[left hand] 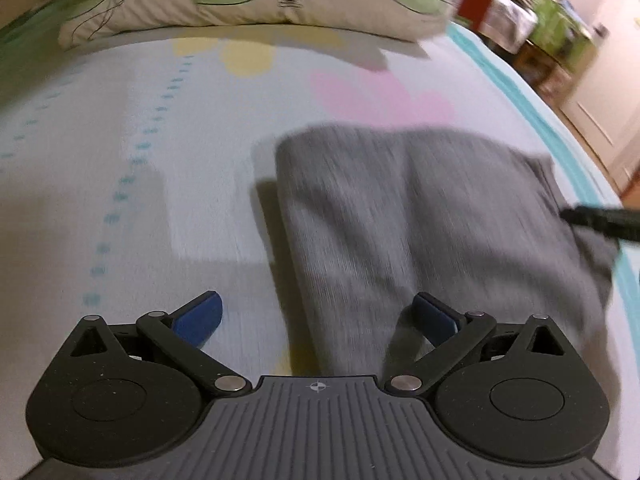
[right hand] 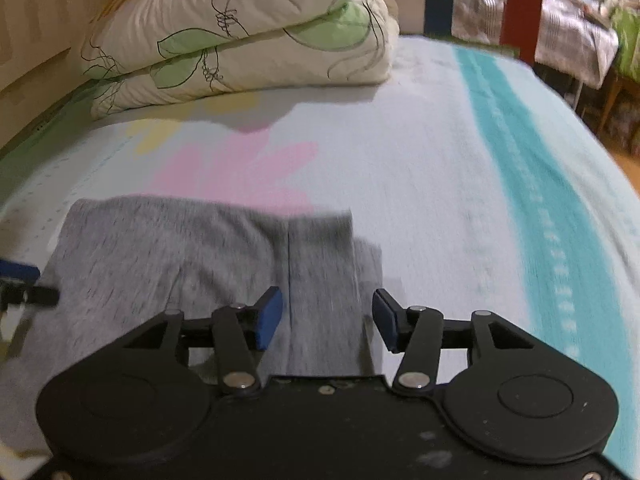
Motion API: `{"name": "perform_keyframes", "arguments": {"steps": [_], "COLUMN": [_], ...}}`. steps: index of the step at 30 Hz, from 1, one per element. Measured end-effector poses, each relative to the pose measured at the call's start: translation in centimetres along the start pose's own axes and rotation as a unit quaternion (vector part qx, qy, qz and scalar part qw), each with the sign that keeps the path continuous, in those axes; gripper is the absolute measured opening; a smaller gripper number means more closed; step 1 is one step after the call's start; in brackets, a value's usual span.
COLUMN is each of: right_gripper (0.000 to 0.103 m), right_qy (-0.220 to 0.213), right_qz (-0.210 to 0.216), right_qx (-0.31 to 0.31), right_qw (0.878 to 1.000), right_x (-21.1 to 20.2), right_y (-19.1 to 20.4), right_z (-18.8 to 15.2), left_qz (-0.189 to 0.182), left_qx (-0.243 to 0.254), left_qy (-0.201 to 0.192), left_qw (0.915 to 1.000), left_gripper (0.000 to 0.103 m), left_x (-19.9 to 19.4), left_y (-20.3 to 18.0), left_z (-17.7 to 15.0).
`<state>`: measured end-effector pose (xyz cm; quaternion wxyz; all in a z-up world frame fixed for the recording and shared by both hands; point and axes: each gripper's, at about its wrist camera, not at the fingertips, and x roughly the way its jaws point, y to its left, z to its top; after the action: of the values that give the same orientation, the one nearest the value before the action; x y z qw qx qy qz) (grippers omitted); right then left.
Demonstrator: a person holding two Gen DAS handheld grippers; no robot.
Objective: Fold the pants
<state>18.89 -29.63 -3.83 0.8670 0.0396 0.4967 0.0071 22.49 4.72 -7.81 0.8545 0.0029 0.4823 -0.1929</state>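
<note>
Two tools hover over one pair of grey pants (left hand: 420,216), which lies already folded into a thick rectangle on the bed (left hand: 120,160), near its teal-striped edge and well short of the folded quilt (right hand: 240,40) at the headboard end. Your left tool (left hand: 316,320) stands spread wide, one blue pad over the bare sheet and the other over the near left part of the cloth, pinching nothing. Your right tool (right hand: 326,320) is spread too, its pads apart on either side of the near right strip of fabric, with no pad pressing on it. Both views are blurred, so the exact edges of the layers are hard to read.

By the look of it, the fold has just been laid and the step in hand is letting go and settling the bundle. To do that well, keep both tools fully spread until the pads are free of the cloth, so no layer drags with them. The right side shows a lower layer peeking out beyond the top one; judged from here, that offset is what wants squaring before any further fold. If you fold again, pinch all the layers at the two near corners together, and carry them evenly so the far edge stays straight.
</note>
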Motion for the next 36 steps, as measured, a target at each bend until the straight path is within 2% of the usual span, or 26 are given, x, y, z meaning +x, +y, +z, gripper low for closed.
{"name": "perform_keyframes", "arguments": {"steps": [2,5,11,17,19,22,25,28,30,32,33,34,36], "right_gripper": [0.056,0.059,0.062,0.067,0.069,0.070,0.070,0.070,0.069,0.060,0.054,0.045,0.036], "right_qy": [0.012,0.021,0.031,0.047,0.043,0.042,0.042,0.041,0.042,0.049,0.050,0.049,0.043], "right_qz": [0.013,0.025,0.050,0.110,0.123,0.143,0.171,0.192,0.194,0.190,0.187,0.177,0.151], "right_qx": [0.017,0.047,0.097,0.189,0.192,0.185,0.194,0.196,0.183,0.164,0.151,0.133,0.098], "right_qw": [1.000,0.998,0.994,0.975,0.973,0.971,0.965,0.961,0.963,0.967,0.969,0.974,0.983], "right_x": [-0.7,-1.5,-1.7,0.3,0.7,1.2,2.0,2.4,2.4,2.2,1.9,1.5,0.3], "right_y": [-0.7,-1.7,-3.1,-5.7,-6.0,-6.0,-6.5,-6.7,-6.5,-6.0,-5.5,-4.9,-3.4], "right_z": [-0.8,-1.9,-2.8,-3.3,-3.3,-3.1,-3.0,-2.9,-2.6,-2.3,-2.1,-1.9,-1.4], "left_qz": [-0.012,-0.037,-0.063,-0.078,-0.075,-0.094,-0.110,-0.110,-0.110,-0.122,-0.121,-0.104,-0.077], "left_qx": [0.009,-0.004,0.001,-0.030,-0.039,-0.049,-0.063,-0.088,-0.095,-0.095,-0.086,-0.070,-0.047], "left_qy": [0.007,0.018,0.020,0.006,0.003,-0.006,-0.006,-0.006,-0.007,0.002,0.004,0.002,0.000], "left_qw": [0.9999,0.9992,0.9978,0.9964,0.9964,0.9943,0.9920,0.9900,0.9894,0.9880,0.9889,0.9922,0.9959], "left_gripper": [0.103,0.103,0.103,0.103,0.103,0.103,0.103,0.102,0.102,0.100,0.088,0.061,0.036], "left_x": [-0.5,-0.8,0.4,1.9,2.4,3.1,3.7,3.6,3.4,3.3,3.0,2.6,2.0], "left_y": [-0.4,-0.6,-1.5,-1.7,-1.8,-1.5,-1.2,-1.3,-1.6,-2.2,-2.7,-3.6,-4.4], "left_z": [-0.9,-1.4,-0.7,1.2,1.8,2.7,3.5,3.7,3.3,3.2,3.2,3.0,2.9]}}
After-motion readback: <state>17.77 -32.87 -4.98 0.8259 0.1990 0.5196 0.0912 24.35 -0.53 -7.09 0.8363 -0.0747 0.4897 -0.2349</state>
